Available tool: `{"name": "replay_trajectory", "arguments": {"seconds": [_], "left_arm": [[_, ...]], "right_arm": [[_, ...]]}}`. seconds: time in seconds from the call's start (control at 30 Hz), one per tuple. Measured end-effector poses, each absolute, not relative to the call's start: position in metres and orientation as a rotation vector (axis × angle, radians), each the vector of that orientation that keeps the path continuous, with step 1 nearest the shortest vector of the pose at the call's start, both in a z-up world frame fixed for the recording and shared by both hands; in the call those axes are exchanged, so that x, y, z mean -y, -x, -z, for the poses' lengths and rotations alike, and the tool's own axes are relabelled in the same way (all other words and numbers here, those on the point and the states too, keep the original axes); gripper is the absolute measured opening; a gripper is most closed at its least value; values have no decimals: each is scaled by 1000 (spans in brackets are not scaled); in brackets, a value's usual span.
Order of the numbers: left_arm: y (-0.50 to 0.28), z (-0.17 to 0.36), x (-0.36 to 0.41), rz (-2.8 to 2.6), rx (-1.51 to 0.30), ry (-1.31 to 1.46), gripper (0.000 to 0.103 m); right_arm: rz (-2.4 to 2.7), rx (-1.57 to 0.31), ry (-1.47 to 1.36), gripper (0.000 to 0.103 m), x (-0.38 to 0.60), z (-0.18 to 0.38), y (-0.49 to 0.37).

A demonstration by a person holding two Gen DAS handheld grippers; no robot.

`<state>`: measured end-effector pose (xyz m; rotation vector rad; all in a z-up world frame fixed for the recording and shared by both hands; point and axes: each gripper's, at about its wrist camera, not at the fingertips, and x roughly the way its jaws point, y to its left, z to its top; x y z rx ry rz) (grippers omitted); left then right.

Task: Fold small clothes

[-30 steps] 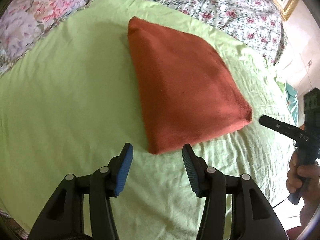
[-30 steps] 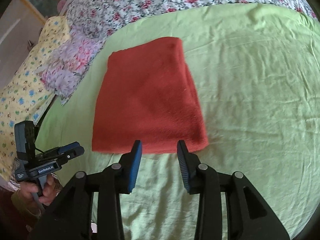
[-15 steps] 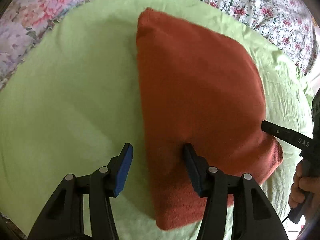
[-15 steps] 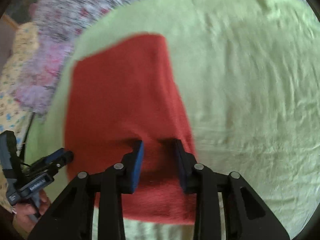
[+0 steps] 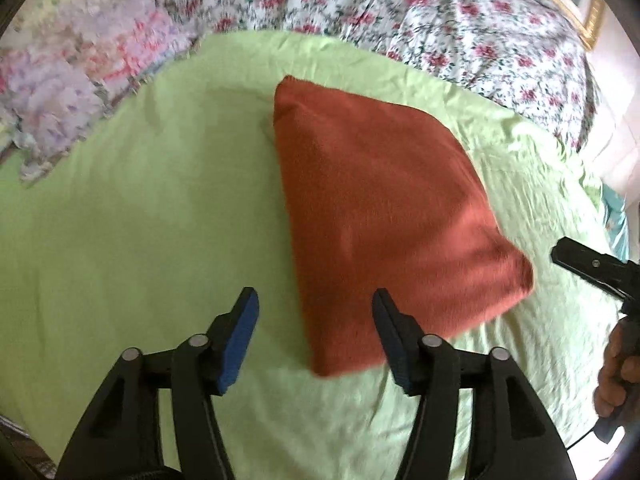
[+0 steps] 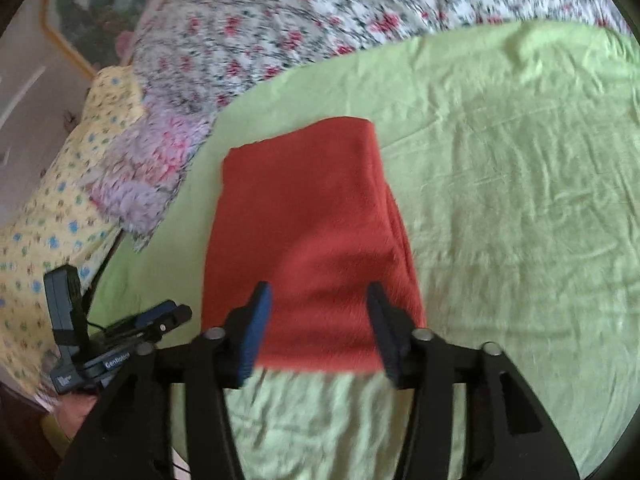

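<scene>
A folded rust-red cloth [image 5: 384, 216] lies flat on the light green sheet [image 5: 140, 220]; it also shows in the right wrist view [image 6: 312, 240]. My left gripper [image 5: 314, 312] is open and empty, hovering above the cloth's near left corner. My right gripper [image 6: 318, 312] is open and empty, hovering over the cloth's near edge. The right gripper shows at the right edge of the left wrist view [image 5: 592, 264], and the left gripper shows at the lower left of the right wrist view [image 6: 152, 320].
A floral bedspread [image 5: 440, 20] lies behind the green sheet [image 6: 520, 200]. A pale purple patterned pillow [image 6: 152, 168] and a yellow patterned pillow [image 6: 52, 208] lie at the left. A framed picture [image 6: 92, 12] hangs on the wall.
Both grippers dipped down onto the cloth half a second ago and have now lifted and pulled back off it. The right jaws have opened wider. The cloth stays folded flat.
</scene>
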<state>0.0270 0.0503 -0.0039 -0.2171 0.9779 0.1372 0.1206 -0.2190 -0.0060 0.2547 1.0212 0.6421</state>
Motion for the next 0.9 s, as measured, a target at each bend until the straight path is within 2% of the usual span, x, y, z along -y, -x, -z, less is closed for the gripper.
{"name": "replay_trajectory", "arguments": {"seconds": [0.17, 0.47, 0.63, 0.9], "left_arm": [[13, 6, -36, -152, -930, 126, 77], [61, 35, -31, -122, -997, 35, 77], [69, 24, -28, -125, -957, 6, 77], [57, -10, -20, -92, -837, -32, 93]], "right_arm": [[-628, -960, -106, 73, 218, 5, -72], [-595, -1022, 8, 78, 231, 42, -3], [-586, -999, 60, 81, 231, 43, 18], [-606, -836, 116, 94, 218, 7, 18]]}}
